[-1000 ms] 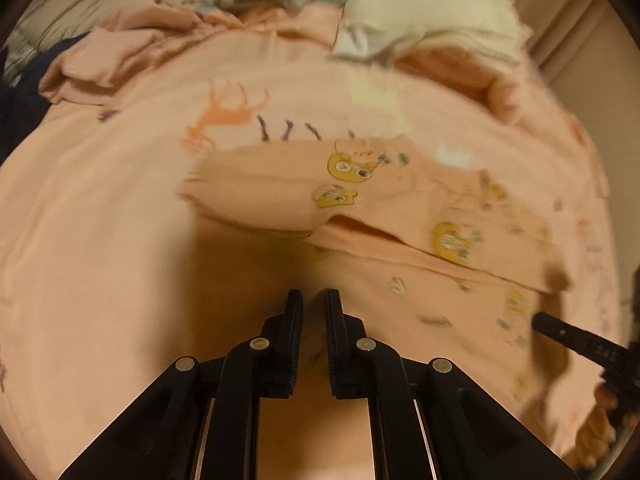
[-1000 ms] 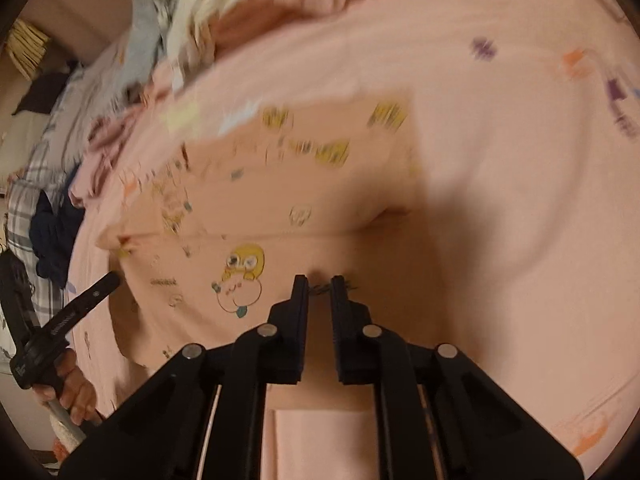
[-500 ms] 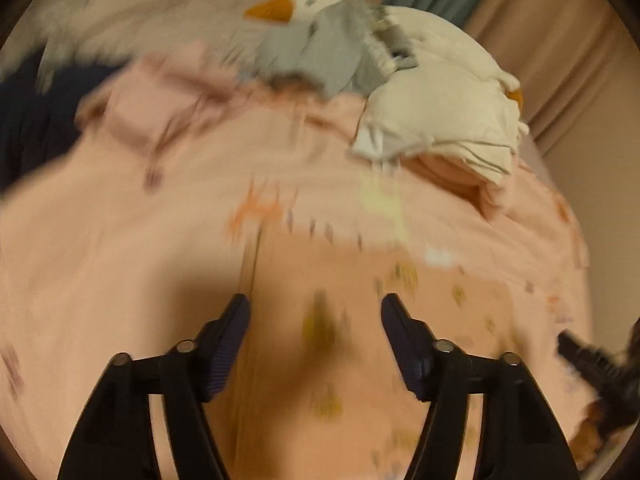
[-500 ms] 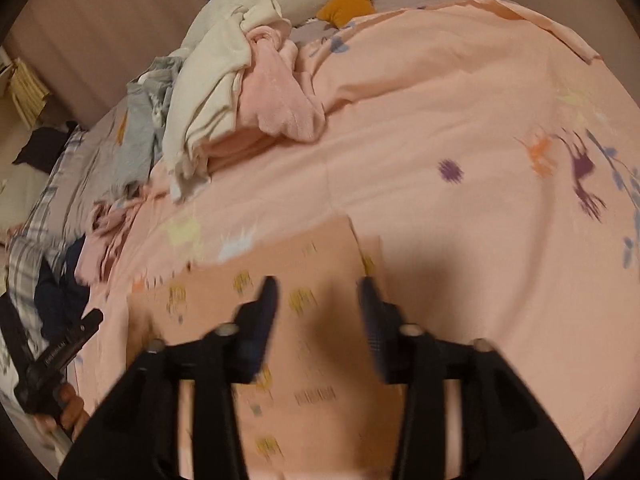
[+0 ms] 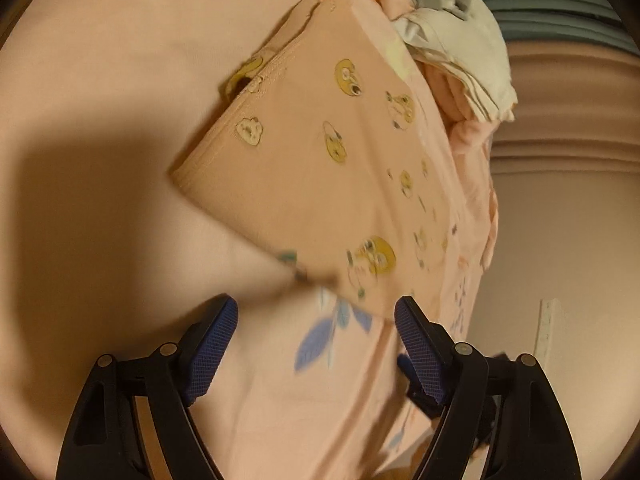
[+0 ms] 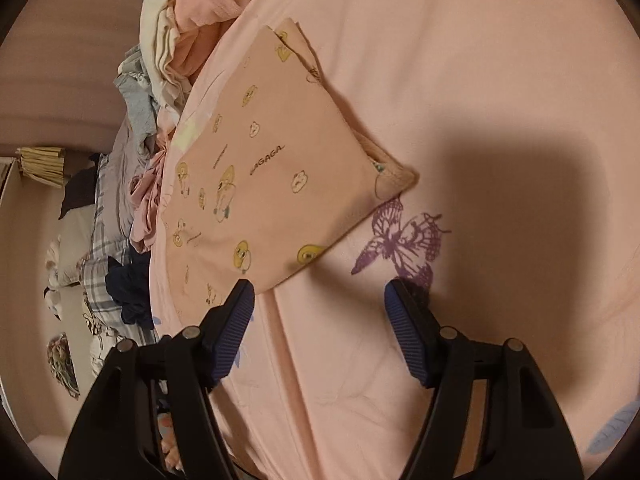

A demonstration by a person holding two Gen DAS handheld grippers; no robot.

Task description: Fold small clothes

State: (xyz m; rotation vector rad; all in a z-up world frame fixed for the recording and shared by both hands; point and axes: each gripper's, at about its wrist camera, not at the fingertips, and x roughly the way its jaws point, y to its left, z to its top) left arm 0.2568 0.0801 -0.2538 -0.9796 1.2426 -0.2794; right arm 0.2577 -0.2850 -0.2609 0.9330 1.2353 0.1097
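Observation:
A small peach garment with yellow cartoon prints [image 5: 320, 168] lies folded flat on the pink bedspread [image 5: 100, 80]. It also shows in the right wrist view [image 6: 272, 176] as a neat rectangle. My left gripper [image 5: 316, 316] is open and empty, just short of the garment's near corner. My right gripper [image 6: 320, 300] is open and empty, with its left finger [image 6: 232, 320] at the garment's near edge.
A heap of unfolded clothes, cream, pink and grey [image 5: 452, 36], lies beyond the garment; it also shows in the right wrist view [image 6: 180, 28]. A plaid blanket and dark clothing [image 6: 116, 272] lie at the bed's left side. A purple butterfly print [image 6: 404, 240] marks the bedspread.
Both grippers were shut on the garment's edge a second ago. They have opened, let the garment go folded on the bed, and drawn back from it.

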